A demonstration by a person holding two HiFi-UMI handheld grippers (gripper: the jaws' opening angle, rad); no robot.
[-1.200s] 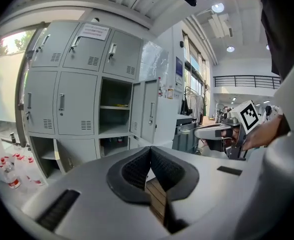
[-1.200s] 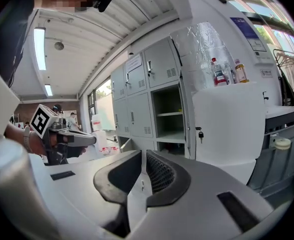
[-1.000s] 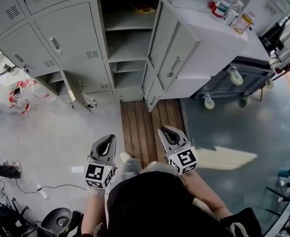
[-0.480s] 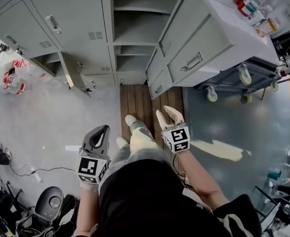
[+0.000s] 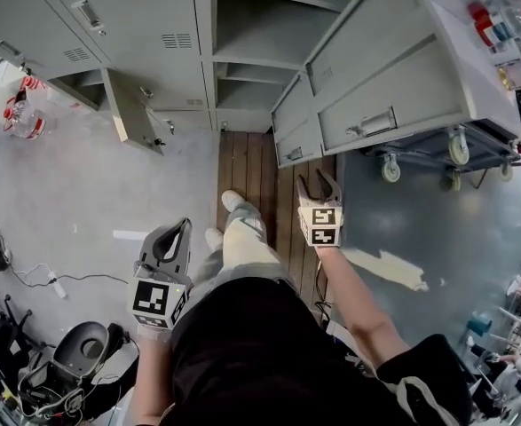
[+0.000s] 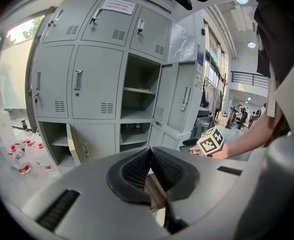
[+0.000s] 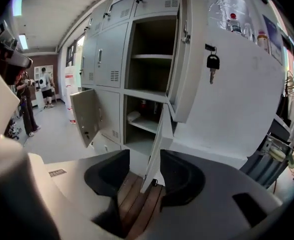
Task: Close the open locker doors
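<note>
Now we bring our right gripper (image 5: 318,177) low, just before the bottom open door (image 5: 297,140). Its jaws have just been spreading, with nothing between them, probably to catch that door's edge. Our left gripper (image 5: 177,230), pressed together, waits well apart from it.
</note>
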